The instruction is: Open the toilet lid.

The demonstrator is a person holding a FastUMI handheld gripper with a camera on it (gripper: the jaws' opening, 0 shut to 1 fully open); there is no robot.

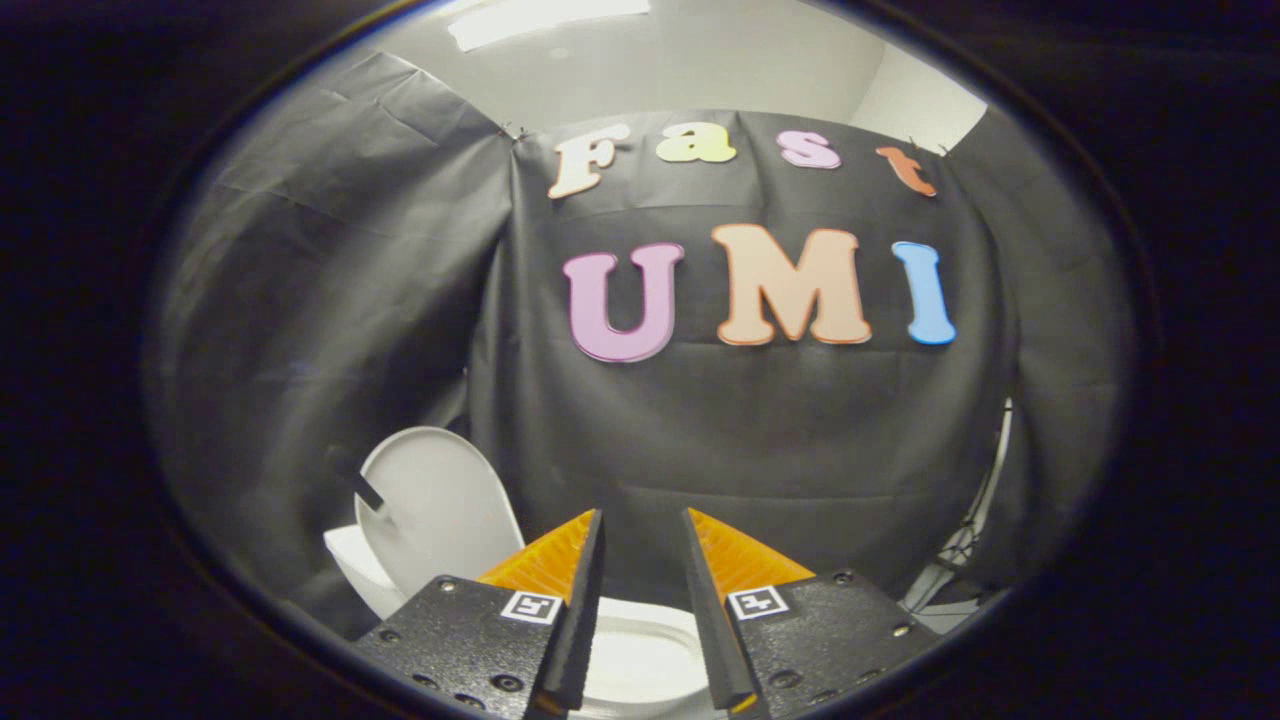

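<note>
The toilet lid (440,505) stands raised against the black cloth wall (760,440); the gripper (643,530) hovers above the toilet bowl (640,660), fingers narrowly parted, holding nothing

Your gripper (645,545) covers most of the toilet bowl (640,660); you see just a pale strip of it through the gap of the parted, empty jaws. The raised toilet lid (435,510) loses its lower right edge behind the left finger. A stand (960,545) by the cloth is too small to identify.
</note>
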